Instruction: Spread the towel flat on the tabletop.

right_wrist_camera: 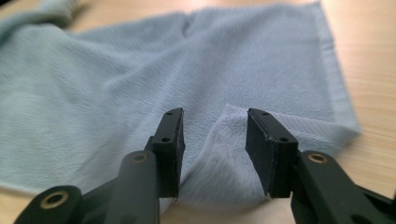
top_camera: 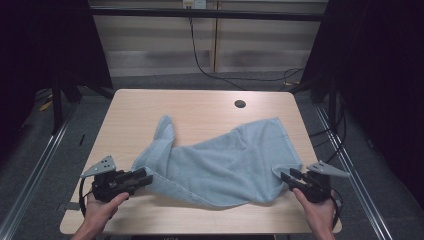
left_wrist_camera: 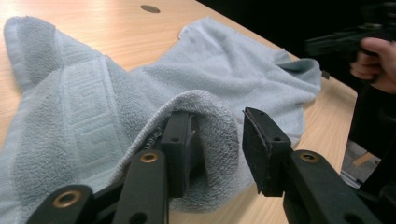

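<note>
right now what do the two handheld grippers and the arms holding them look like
Both the left gripper and the right gripper are matte black, each with two flat, blocky jaws on arms pinned with brass-coloured rivets. Each carries a grey three-cornered plate, the left plate drilled with small holes, and a black cable trails behind the left gripper. The forearms are bare, with no sleeves in view.

Site: lab recording booth | Evidence: black curtains (top_camera: 380, 75) left and right; metal frame rail (top_camera: 205, 14) across top; cables (top_camera: 210, 65) upper centre; bare wooden table (top_camera: 200, 107)
</note>
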Action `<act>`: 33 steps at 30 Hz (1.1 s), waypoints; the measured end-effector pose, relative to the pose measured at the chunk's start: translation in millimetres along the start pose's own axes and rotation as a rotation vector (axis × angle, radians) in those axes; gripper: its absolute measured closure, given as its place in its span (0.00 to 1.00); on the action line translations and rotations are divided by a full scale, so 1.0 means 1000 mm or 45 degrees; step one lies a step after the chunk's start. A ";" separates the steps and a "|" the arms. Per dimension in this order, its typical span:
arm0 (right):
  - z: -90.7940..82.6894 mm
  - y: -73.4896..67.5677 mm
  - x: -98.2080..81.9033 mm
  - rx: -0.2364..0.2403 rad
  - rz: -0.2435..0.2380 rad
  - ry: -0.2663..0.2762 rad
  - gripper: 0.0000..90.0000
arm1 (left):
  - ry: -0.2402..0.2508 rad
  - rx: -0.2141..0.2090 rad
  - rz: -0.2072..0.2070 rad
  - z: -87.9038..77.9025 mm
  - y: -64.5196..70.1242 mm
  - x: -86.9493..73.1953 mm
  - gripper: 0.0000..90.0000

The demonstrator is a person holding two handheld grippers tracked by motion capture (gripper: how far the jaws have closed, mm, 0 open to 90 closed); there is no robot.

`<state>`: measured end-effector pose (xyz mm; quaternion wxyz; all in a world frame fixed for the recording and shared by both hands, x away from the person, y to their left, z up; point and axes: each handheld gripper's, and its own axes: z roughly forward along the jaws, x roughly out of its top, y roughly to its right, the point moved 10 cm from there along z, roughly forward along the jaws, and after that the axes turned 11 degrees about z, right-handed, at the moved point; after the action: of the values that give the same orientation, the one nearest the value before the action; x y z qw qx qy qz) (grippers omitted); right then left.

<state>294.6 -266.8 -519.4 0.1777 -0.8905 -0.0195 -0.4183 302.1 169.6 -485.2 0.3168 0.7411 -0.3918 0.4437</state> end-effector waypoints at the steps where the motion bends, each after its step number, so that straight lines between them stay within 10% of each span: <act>1: 0.011 0.003 -0.002 -0.006 -0.011 -0.042 0.61 | -0.012 -0.002 0.007 0.000 0.002 -0.002 0.67; 8: 0.066 0.023 -0.008 -0.119 -0.084 -0.185 0.57 | -0.056 -0.005 -0.005 -0.015 0.004 -0.021 0.58; 15: 0.068 0.036 0.004 -0.229 -0.118 -0.153 0.94 | -0.076 0.048 -0.049 -0.030 -0.006 -0.039 0.49; 22: 0.023 0.044 0.025 -0.190 -0.016 0.056 0.96 | -0.039 0.078 -0.065 -0.035 -0.018 -0.038 0.61; 33: -0.047 0.058 -0.010 -0.254 0.030 0.150 0.80 | 0.058 0.095 -0.034 -0.029 -0.028 -0.003 0.68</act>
<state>264.1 -335.8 -516.9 0.0938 -0.8778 0.0433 -0.4677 313.8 207.7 -479.7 0.3037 0.7471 -0.3578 0.4707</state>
